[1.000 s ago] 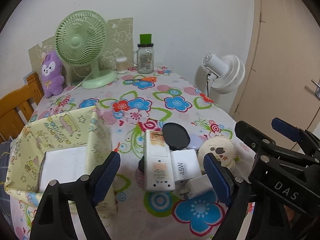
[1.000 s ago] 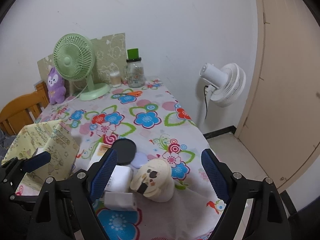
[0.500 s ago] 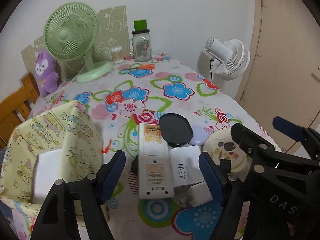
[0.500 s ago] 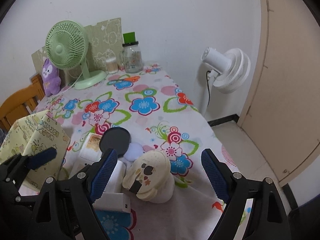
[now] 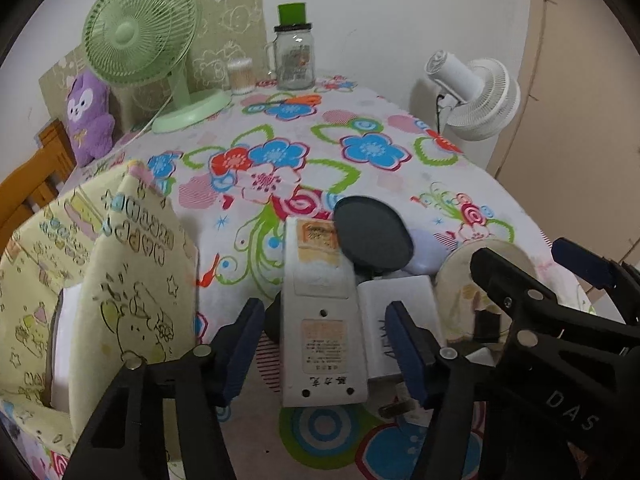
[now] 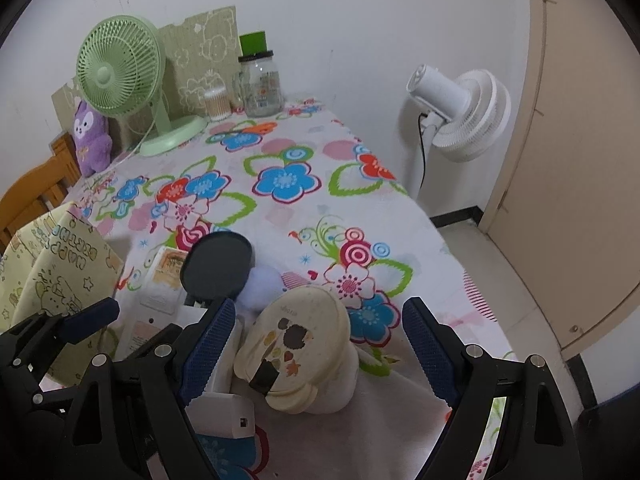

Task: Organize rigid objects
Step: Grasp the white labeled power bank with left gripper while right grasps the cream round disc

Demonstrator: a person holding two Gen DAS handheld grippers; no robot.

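Charger label unreadable, apparently behind left claw.

both wrist cams close, down-angled, same table

Legible lettering, as we read it: "DAS" in pale capitals on the black frame of the right gripper. Printed lettering runs along the yellow cartoon-print bag, and small print sits on the white power strip; we cannot read either.
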